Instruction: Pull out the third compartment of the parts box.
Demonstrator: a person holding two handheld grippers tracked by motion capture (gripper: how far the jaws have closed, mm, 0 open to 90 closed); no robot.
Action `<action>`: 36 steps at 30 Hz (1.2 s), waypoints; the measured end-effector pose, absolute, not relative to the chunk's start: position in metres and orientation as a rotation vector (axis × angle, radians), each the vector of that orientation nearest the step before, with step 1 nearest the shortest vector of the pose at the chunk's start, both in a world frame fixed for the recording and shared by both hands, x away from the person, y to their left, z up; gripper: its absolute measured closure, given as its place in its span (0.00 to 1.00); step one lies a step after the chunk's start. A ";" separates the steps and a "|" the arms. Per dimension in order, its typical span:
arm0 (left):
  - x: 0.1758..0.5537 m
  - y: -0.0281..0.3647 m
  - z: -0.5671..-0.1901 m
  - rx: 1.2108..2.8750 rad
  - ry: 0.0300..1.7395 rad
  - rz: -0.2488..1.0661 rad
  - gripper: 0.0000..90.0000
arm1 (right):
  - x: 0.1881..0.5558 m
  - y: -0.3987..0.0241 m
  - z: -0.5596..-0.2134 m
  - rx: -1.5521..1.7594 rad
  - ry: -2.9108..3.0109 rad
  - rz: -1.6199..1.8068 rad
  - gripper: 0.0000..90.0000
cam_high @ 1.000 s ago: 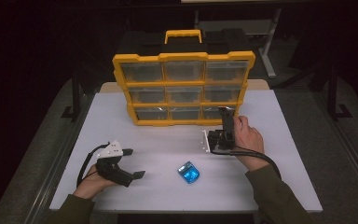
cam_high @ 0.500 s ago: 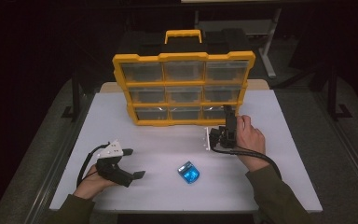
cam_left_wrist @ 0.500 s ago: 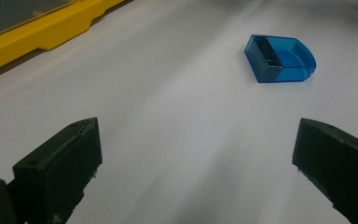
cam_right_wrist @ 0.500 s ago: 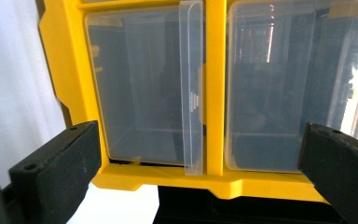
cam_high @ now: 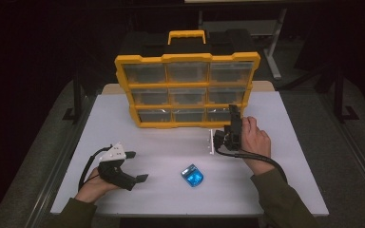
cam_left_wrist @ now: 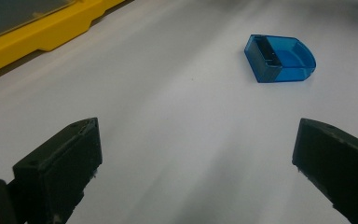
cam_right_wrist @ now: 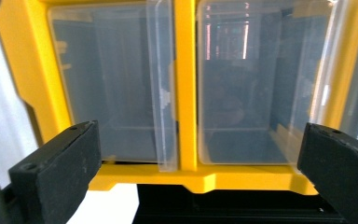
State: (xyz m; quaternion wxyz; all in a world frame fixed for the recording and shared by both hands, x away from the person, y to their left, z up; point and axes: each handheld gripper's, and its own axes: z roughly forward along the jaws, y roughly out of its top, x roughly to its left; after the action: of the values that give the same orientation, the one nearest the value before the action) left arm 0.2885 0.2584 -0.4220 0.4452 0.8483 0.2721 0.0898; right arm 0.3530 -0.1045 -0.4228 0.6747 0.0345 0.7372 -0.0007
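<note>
A yellow organizer (cam_high: pixel 187 90) with clear drawers stands upright at the back of the white table (cam_high: pixel 285 185). A small blue translucent box (cam_high: pixel 192 175) lies on the table's front middle. My left gripper (cam_high: pixel 138 166) rests open at the front left, and the blue box (cam_left_wrist: pixel 279 58) lies ahead and right of its jaws (cam_left_wrist: pixel 196 140). My right gripper (cam_high: pixel 234 113) is open, turned on its side, close to the organizer's bottom-right drawer. Its jaws (cam_right_wrist: pixel 200 144) frame two clear drawers (cam_right_wrist: pixel 112 79) and the yellow divider (cam_right_wrist: pixel 186 93) between them.
A yellow carrying handle (cam_high: pixel 186 35) tops the organizer. The organizer's base edge (cam_left_wrist: pixel 42 35) lies far left of the left gripper. Dark floor and a metal stand (cam_high: pixel 271 47) surround the table.
My right gripper has crept slightly forward toward the organizer's bottom-right drawer. The left gripper and the blue box have stayed put.
</note>
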 end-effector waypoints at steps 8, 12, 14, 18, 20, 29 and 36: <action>0.288 0.257 -0.422 2.111 0.671 0.221 0.01 | 0.352 -0.104 -0.420 0.078 1.608 0.000 0.00; 0.288 0.256 -0.422 2.116 0.661 0.228 0.01 | 0.351 -0.104 -0.418 0.084 1.583 0.001 0.00; 0.288 0.256 -0.422 2.114 0.664 0.229 0.01 | 0.351 -0.104 -0.417 0.085 1.570 0.003 0.00; 0.287 0.257 -0.423 2.110 0.670 0.232 0.01 | 0.350 -0.105 -0.415 0.087 1.544 0.003 0.00; 0.288 0.257 -0.423 2.115 0.665 0.234 0.01 | 0.351 -0.105 -0.415 0.100 1.520 0.028 0.00; 0.288 0.256 -0.424 2.122 0.665 0.236 0.01 | 0.350 -0.107 -0.404 0.107 1.459 0.037 0.00; 0.287 0.256 -0.424 2.128 0.660 0.241 0.01 | 0.349 -0.107 -0.397 0.122 1.425 0.046 0.00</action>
State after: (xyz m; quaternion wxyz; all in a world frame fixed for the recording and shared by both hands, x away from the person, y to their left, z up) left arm 0.2873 0.2558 -0.4244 0.4353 0.8548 0.2652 0.0970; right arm 0.3486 -0.1072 -0.3972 0.7547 0.0558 0.6533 0.0209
